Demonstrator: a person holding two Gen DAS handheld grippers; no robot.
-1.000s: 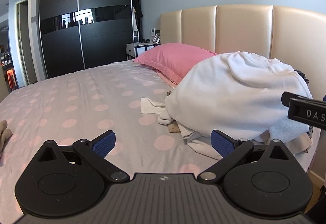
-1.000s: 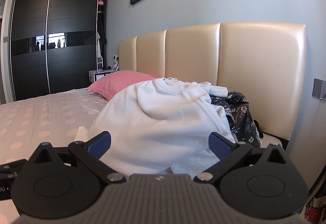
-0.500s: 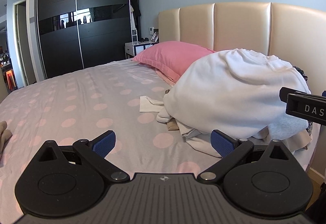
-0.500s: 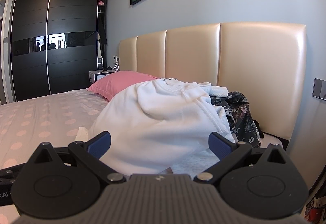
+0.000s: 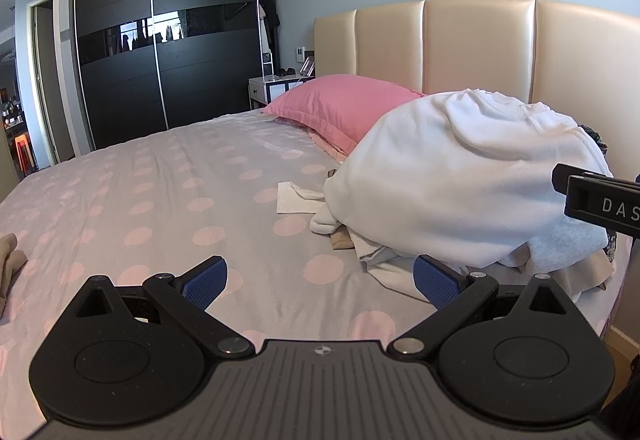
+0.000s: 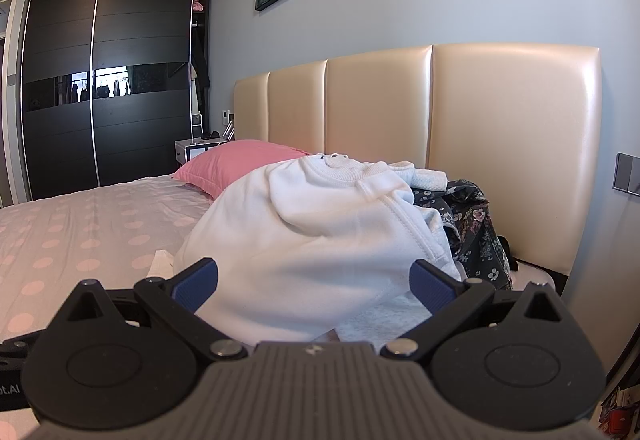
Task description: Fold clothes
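Both grippers, left [image 5: 320,280] and right [image 6: 314,282], have fingers spread wide, holding nothing. The white sweatshirt [image 6: 316,240] tops the pile by the headboard [image 6: 512,144], dead ahead of my right, so right's nearer I'd say.

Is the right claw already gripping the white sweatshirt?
No, the right claw is open and empty, its blue pads spread wide, short of the white sweatshirt heaped on the bed.

Soft, even daylight fills both fisheye views, with only faint shadows. Glare gleams on the padded headboard [image 6: 512,144], and bright window reflections streak the dark wardrobe doors [image 5: 160,32]. Straight lines bow toward darkened corners. Focus stays sharp.
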